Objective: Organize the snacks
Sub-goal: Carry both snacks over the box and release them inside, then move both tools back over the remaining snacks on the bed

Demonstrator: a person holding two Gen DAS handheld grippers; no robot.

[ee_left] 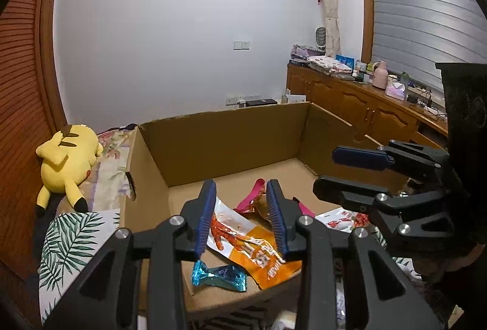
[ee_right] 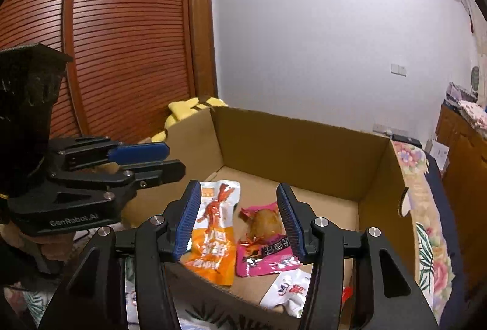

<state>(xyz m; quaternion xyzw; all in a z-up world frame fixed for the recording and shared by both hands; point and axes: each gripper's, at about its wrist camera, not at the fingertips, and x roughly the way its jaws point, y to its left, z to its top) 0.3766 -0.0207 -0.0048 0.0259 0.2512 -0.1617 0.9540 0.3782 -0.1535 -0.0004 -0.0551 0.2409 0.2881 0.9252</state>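
Note:
An open cardboard box (ee_left: 219, 144) (ee_right: 301, 144) lies on the bed. Inside lie an orange chicken-feet snack pack (ee_left: 243, 241) (ee_right: 214, 226) and a pink snack pack (ee_left: 254, 196) (ee_right: 264, 248). A blue foil candy (ee_left: 219, 276) lies at the box's near edge. A white snack pack (ee_left: 339, 219) (ee_right: 289, 290) rests at the box's near corner. My left gripper (ee_left: 242, 220) is open and empty above the orange pack. My right gripper (ee_right: 239, 223) is open and empty above both packs; it also shows in the left wrist view (ee_left: 328, 175).
A yellow Pikachu plush (ee_left: 67, 162) lies on the bed left of the box. A leaf-print cloth (ee_left: 70, 244) covers the bed in front. A wooden cabinet (ee_left: 365, 105) with clutter runs along the right wall. A slatted wooden wardrobe (ee_right: 121, 35) stands on the left.

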